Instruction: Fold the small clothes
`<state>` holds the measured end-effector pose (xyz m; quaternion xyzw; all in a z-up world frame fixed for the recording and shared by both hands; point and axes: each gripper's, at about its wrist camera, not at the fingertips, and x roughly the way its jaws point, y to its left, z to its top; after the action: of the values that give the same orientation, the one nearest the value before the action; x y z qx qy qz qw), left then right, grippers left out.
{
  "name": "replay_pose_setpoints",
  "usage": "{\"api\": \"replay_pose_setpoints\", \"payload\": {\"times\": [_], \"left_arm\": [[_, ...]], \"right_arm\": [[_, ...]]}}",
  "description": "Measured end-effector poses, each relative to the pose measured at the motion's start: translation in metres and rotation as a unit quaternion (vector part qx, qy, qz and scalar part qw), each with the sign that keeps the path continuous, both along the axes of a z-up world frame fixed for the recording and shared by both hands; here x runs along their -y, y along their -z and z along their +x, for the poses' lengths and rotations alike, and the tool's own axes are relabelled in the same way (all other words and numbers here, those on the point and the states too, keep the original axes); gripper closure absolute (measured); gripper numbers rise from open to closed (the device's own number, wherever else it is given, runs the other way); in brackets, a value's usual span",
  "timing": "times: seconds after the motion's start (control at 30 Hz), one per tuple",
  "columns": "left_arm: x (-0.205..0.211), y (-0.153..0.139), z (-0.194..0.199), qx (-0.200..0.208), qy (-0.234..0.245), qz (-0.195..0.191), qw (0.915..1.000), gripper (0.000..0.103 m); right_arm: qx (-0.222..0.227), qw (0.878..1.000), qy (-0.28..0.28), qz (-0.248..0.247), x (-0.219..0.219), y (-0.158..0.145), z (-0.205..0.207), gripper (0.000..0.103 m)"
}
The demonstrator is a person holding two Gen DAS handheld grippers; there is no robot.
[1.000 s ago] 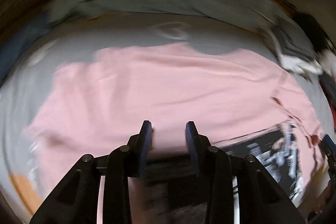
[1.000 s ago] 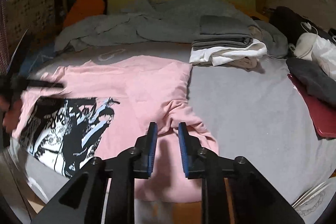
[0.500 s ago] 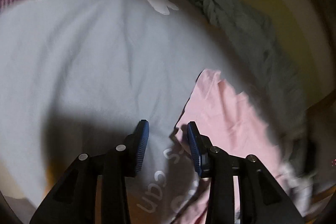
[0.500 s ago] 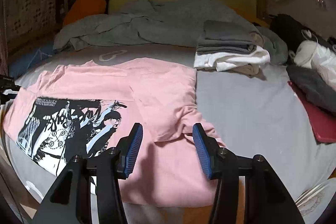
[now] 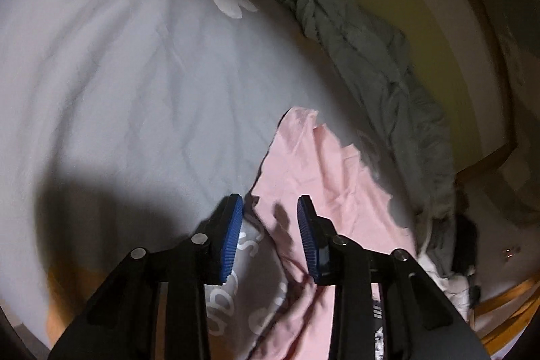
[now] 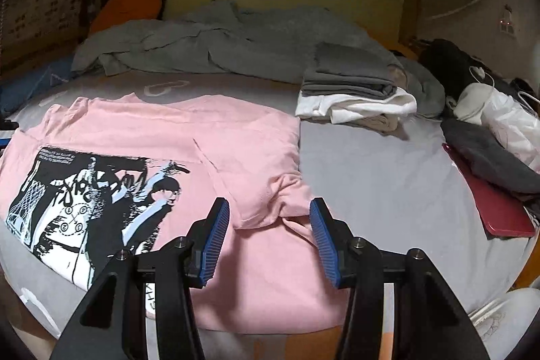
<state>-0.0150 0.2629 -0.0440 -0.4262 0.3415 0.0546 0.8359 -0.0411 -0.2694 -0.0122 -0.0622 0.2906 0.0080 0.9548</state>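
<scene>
Hand-held gripper on the left (image 5: 270, 225), its blue ribbed jaws closing with nothing yet pinched, straddles the edge of a pink cotton T-shirt (image 5: 324, 188) spread flat on a bed's grey sheet (image 5: 118, 90). Opposite, the right hand-held gripper (image 6: 270, 233) hovers with jaws apart and empty over the same shirt's folded-in sleeve (image 6: 263, 188), beside its black-and-white graphic print (image 6: 91, 191). Behind the shirt lies a rumpled grey blanket (image 6: 216, 43); to its right sits a stack of folded grey and white clothes (image 6: 354, 93), and a flat red case (image 6: 496, 208) rests near the bed's edge.
</scene>
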Motion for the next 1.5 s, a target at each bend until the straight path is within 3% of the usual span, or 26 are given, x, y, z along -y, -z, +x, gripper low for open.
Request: {"api": "replay_pose_setpoints", "payload": {"times": [0.1,0.2,0.23,0.3,0.33,0.4,0.47,0.5,0.53,0.57,0.6,0.7,0.83,1.0,1.07,1.2,1.23,1.27,1.37,1.4,1.43,1.5], "left_arm": [[-0.004,0.009,0.002,-0.016,-0.021,0.001,0.9996,0.098],[0.001,0.002,-0.005,0.002,-0.047,0.024,0.9986,0.1],[0.008,-0.007,-0.009,0.019,-0.048,0.048,0.9975,0.101],[0.041,-0.041,-0.01,0.08,-0.005,0.155,0.9847,0.101],[0.067,-0.057,-0.01,0.108,0.042,0.212,0.9702,0.101],[0.129,-0.073,-0.01,0.144,0.178,0.308,0.9232,0.1],[0.182,-0.061,-0.013,0.135,0.287,0.361,0.877,0.1],[0.203,-0.046,-0.012,0.112,0.326,0.381,0.8579,0.1],[0.217,-0.031,-0.009,0.086,0.344,0.398,0.846,0.1],[0.225,-0.016,-0.006,0.057,0.346,0.413,0.8403,0.1],[0.228,-0.006,-0.004,0.039,0.341,0.417,0.8416,0.099],[0.22,-0.012,-0.003,0.041,0.319,0.395,0.8601,0.095],[0.186,-0.033,-0.01,0.065,0.262,0.346,0.8986,0.09],[0.141,-0.06,-0.032,0.109,0.203,0.268,0.9356,0.078],[0.128,-0.067,-0.044,0.132,0.214,0.225,0.9415,0.074],[0.131,-0.073,-0.056,0.161,0.281,0.179,0.9291,0.069],[0.131,-0.075,-0.059,0.164,0.273,0.181,0.9306,0.067],[0.13,-0.075,-0.059,0.156,0.25,0.189,0.9369,0.065],[0.109,-0.061,-0.047,0.064,0.121,0.221,0.9656,0.063],[0.097,-0.052,-0.045,0.037,0.07,0.207,0.9752,0.065],[0.087,-0.042,-0.042,0.02,0.048,0.174,0.9833,0.065],[0.076,-0.028,-0.036,0.019,0.062,0.103,0.9926,0.065]], "right_arm": [[-0.002,1.0,0.006,0.001,0.004,0.0,0.001,0.052],[-0.006,1.0,0.007,0.003,0.006,0.001,0.004,0.052],[-0.006,1.0,0.008,0.002,0.006,0.001,0.005,0.052],[-0.007,1.0,0.008,0.003,0.007,0.001,0.006,0.052],[-0.008,1.0,0.008,0.004,0.007,0.001,0.006,0.052],[-0.01,1.0,0.009,0.005,0.008,0.001,0.006,0.052],[-0.012,1.0,0.009,0.005,0.008,0.002,0.007,0.052],[-0.013,1.0,0.008,0.004,0.008,0.002,0.008,0.052],[-0.013,1.0,0.008,0.003,0.008,0.003,0.008,0.052],[-0.013,1.0,0.01,0.002,0.009,0.003,0.008,0.052],[-0.014,1.0,0.011,0.002,0.01,0.003,0.008,0.052],[-0.018,1.0,0.012,0.007,0.013,0.004,0.008,0.052],[-0.021,1.0,0.014,0.01,0.015,0.005,0.01,0.052],[-0.029,0.999,0.012,0.009,0.012,0.008,0.014,0.052],[-0.024,1.0,0.001,0.009,0.007,0.005,0.011,0.052],[-0.015,0.999,-0.039,0.011,-0.013,-0.007,0.009,0.052],[-0.012,0.999,-0.048,0.01,-0.02,-0.011,0.009,0.052],[-0.009,0.998,-0.054,0.011,-0.026,-0.016,0.01,0.052],[-0.011,0.995,-0.088,0.035,-0.05,-0.034,0.02,0.052],[-0.017,0.993,-0.106,0.048,-0.061,-0.04,0.025,0.052],[-0.027,0.989,-0.132,0.064,-0.074,-0.046,0.031,0.052],[-0.045,0.978,-0.185,0.09,-0.103,-0.054,0.042,0.052]]}}
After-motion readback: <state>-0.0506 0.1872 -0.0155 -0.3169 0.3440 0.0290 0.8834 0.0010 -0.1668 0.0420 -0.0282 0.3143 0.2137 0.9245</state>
